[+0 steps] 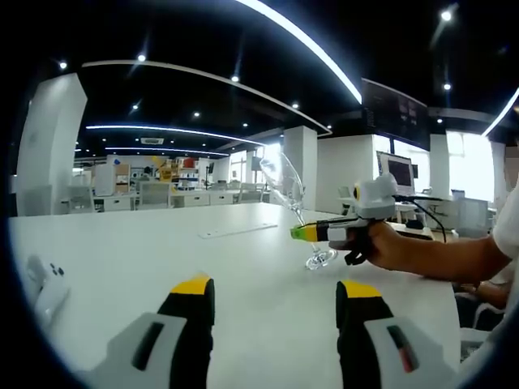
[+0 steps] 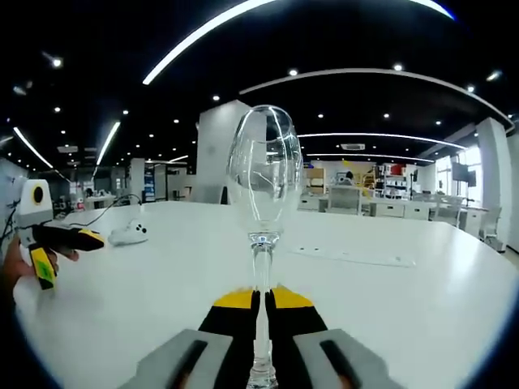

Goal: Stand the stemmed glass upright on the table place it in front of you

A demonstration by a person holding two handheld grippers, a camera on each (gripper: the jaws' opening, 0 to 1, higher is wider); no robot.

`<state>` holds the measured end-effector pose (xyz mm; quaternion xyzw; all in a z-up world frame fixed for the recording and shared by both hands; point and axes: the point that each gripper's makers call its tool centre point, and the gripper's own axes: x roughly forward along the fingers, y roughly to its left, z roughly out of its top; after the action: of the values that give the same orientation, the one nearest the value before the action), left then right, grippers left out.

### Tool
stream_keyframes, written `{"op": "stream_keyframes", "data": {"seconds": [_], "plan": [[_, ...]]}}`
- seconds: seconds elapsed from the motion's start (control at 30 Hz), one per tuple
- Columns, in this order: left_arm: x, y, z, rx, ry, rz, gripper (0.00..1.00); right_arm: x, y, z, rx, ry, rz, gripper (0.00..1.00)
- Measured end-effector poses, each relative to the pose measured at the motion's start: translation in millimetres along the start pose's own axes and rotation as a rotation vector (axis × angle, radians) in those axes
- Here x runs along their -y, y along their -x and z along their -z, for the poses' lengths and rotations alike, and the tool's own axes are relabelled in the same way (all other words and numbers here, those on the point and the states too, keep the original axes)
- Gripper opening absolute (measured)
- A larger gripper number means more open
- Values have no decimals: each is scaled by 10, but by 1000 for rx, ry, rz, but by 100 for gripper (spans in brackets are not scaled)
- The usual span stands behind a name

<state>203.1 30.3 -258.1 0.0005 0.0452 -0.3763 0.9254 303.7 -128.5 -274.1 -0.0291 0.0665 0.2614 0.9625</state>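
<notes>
Your right gripper (image 2: 259,301) is pinching the glass (image 2: 264,174) by its stem, jaws closed tight on it with only the thin stem between the yellow tips. In the right gripper view the glass is standing upright along the jaws, bowl above the tips, foot low between the grey jaw bodies. In the left gripper view the same glass (image 1: 285,185) is showing far across the table (image 1: 162,243), leaning with its bowl tipped to the left, and its foot is sitting at the tabletop; you cannot tell whether the whole foot is resting flat. Your right gripper (image 1: 312,233) is reaching in there from the right, green-yellow tip at the stem, with your hand (image 1: 389,247) behind it.

Your left gripper (image 1: 276,304) is gaping wide open, holding nothing, hovering over bare table well apart from the glass. In the right gripper view it (image 2: 61,247) is sitting at the far left, also away from the glass.

A small white device (image 2: 130,234) is lying on the table near the left gripper; in the left gripper view it (image 1: 45,284) is lying just left of the jaws.
</notes>
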Motion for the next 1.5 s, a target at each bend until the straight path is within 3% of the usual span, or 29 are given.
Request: {"op": "stream_keyframes", "data": {"seconds": [0.7,0.87,1.5], "plan": [[10,-2,-9,1,0,1,60,60,27,2,16,-32,-3,7],[5,-3,-18,6,1,0,60,90,43,13,21,-79,1,7],[3,-15,-10,4,-1,5,60,93,11,13,17,-45,-6,7]]}}
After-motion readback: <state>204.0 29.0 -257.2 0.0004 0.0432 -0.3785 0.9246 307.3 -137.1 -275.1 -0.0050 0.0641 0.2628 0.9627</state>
